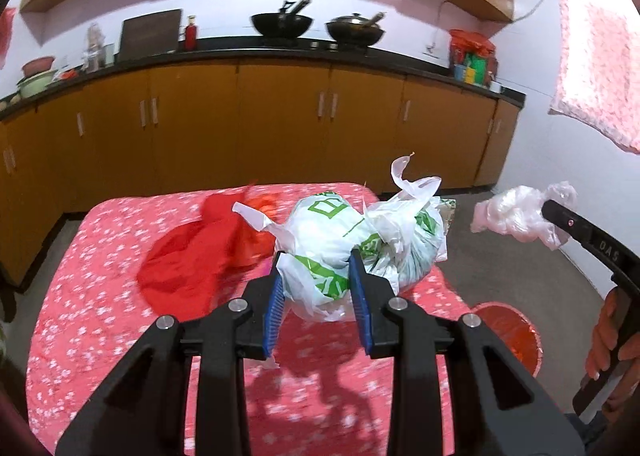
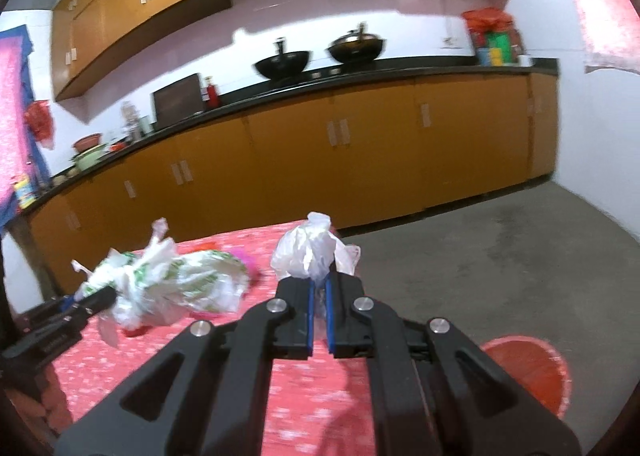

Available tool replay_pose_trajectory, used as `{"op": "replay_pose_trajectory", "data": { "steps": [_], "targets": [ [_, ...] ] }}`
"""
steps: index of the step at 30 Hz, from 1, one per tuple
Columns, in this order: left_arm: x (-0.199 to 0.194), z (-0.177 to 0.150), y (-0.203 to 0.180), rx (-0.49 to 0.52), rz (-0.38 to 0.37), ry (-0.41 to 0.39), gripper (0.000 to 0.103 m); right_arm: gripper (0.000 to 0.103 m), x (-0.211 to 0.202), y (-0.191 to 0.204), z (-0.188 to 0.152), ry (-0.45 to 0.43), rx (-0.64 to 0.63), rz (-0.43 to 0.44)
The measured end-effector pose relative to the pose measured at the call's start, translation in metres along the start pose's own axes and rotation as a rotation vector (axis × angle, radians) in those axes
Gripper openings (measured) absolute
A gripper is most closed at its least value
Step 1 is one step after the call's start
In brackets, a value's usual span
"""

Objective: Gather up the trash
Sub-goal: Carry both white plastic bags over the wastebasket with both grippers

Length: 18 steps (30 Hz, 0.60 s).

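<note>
Both wrist cams face counter (image 1: 256,51), share table (image 1: 100,256).

The red bin (image 1: 510,336) is partly hidden behind the table (image 1: 100,296); its contents are too blurred to tell.

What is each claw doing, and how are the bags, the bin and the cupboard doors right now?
Left claw: partly closed around the white-green bag, which looks lifted.
Right claw: shut on the clear bag, held in the air.
White-green bag: full, knotted.
Clear bag: crumpled.
Red bag: lying on the table, flat.
Bin: open, on the floor.
Cupboard doors: closed.
</note>
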<state>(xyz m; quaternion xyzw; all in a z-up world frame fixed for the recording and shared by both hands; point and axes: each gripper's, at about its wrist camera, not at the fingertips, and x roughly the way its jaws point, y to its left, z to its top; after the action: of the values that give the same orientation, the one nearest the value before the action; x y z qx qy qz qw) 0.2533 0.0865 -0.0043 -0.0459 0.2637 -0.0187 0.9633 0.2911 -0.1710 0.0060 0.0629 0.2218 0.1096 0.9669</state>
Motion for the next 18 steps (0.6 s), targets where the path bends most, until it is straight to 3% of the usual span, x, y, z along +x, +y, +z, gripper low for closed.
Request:
{"op": "replay_pose_trajectory", "data": {
  "steps": [11,18],
  "targets": [
    [0.028,0.003,-0.099,0.100,-0.142,0.024,0.031,0.006,-0.030,-0.111,-0.026,-0.031,0.067,-0.248],
    [0.054,-0.013,-0.176,0.178,-0.220,0.078,0.031,0.006,-0.038,-0.164,-0.049,-0.016,0.058,-0.371]
  ]
}}
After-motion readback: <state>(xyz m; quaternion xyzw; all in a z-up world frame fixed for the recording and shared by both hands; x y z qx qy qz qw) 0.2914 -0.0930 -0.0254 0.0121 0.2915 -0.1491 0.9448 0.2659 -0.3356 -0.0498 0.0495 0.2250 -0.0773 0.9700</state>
